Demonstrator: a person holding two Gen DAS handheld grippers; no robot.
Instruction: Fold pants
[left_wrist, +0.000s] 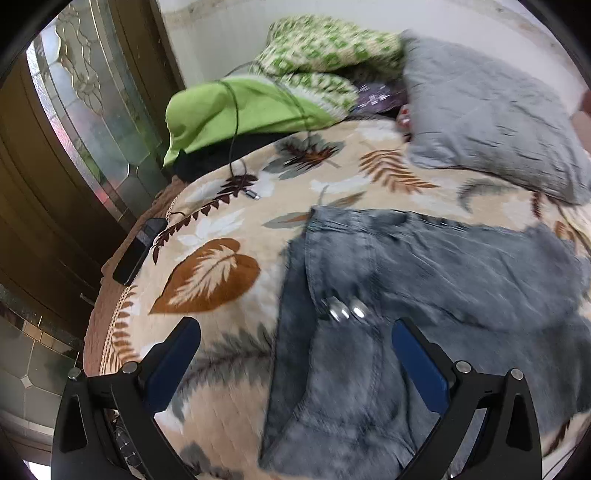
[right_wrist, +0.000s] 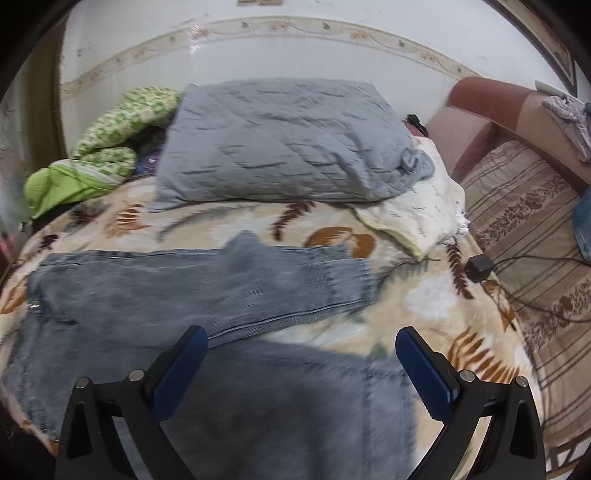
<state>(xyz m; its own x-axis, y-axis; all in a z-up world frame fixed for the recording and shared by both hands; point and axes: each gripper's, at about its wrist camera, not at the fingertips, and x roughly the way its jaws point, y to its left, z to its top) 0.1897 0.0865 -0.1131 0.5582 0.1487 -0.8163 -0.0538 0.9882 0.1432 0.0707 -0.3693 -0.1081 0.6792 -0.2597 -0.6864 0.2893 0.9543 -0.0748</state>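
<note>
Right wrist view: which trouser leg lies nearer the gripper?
The lower leg, running under the open right gripper. The other leg lies farther up the bed, its cuff toward the grey pillow.

faded grey-blue denim pants, spread flat on leaf-print blanket, waistband end with metal buttons at left, one leg extended rightward with hem near blanket's right side, other leg lying nearer camera, blurred

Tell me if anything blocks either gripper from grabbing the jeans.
Nothing visible does. The jeans lie bare on the leaf-print blanket, right under the open left gripper and open right gripper. The grey pillow sits beyond them.
</note>
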